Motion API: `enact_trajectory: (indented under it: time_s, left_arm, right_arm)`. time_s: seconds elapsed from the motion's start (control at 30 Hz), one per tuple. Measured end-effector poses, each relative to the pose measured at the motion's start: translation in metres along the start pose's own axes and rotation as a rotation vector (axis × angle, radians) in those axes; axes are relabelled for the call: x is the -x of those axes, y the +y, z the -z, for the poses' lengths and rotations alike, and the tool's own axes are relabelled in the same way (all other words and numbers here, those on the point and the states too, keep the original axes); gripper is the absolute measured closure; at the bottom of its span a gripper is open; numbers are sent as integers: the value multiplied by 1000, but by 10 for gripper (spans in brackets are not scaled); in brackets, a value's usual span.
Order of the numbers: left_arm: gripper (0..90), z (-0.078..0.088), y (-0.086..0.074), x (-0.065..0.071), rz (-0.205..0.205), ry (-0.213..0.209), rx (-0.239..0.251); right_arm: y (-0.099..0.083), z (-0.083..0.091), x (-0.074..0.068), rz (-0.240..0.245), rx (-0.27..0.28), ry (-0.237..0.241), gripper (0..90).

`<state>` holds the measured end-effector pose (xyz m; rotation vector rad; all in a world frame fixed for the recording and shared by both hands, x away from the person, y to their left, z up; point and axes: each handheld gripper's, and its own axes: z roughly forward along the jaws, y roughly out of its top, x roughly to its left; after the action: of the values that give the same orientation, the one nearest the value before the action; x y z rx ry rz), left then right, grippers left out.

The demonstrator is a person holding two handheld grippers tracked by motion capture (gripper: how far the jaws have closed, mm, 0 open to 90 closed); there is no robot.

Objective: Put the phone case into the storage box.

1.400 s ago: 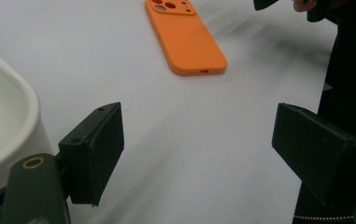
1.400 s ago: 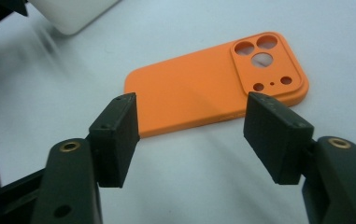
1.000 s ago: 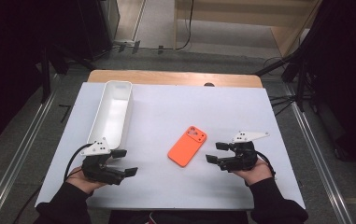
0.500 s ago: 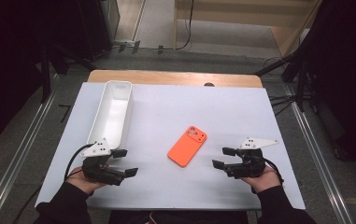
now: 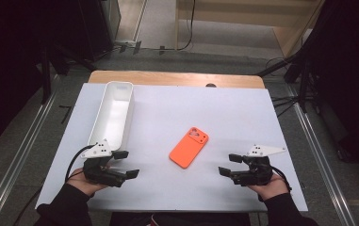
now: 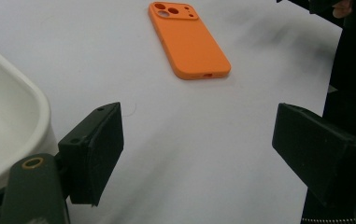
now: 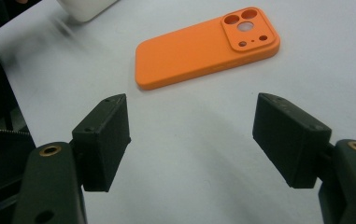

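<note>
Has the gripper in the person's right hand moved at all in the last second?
Yes. The right gripper has slid toward the near edge of the white table and a little outward, away from the orange phone case, which lies where it was.

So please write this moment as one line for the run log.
left gripper: open, empty | right gripper: open, empty | orange phone case: flat on table, between grippers | white tray: empty

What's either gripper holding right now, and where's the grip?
Nothing. The left gripper and right gripper both stand open over bare table, and the phone case lies untouched between them.
</note>
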<state>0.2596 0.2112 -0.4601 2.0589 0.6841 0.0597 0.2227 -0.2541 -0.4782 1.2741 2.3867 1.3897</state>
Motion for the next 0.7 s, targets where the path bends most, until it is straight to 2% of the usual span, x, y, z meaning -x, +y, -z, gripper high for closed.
enact_trajectory:
  time_s: [0.07, 0.27, 0.57, 0.6, 0.7]
  left_arm:
    - [166, 0, 0, 1, -12, -2, -1]
    - [165, -1, 1, 2, -5, -7, 4]
    - [167, -2, 13, 7, 5, 21, 11]
    - [167, -2, 15, 8, 6, 34, 6]
    - [167, -4, 23, 9, 29, 47, 9]
  right_arm:
    - [0, -2, 0, 6, -5, 2, 264]
    - [0, -3, 2, -2, -8, -1, 264]
    - [0, -5, 4, -10, -15, -3, 264]
    - [0, -5, 4, -8, -20, -3, 264]
    - [0, -6, 3, -6, -20, -2, 264]
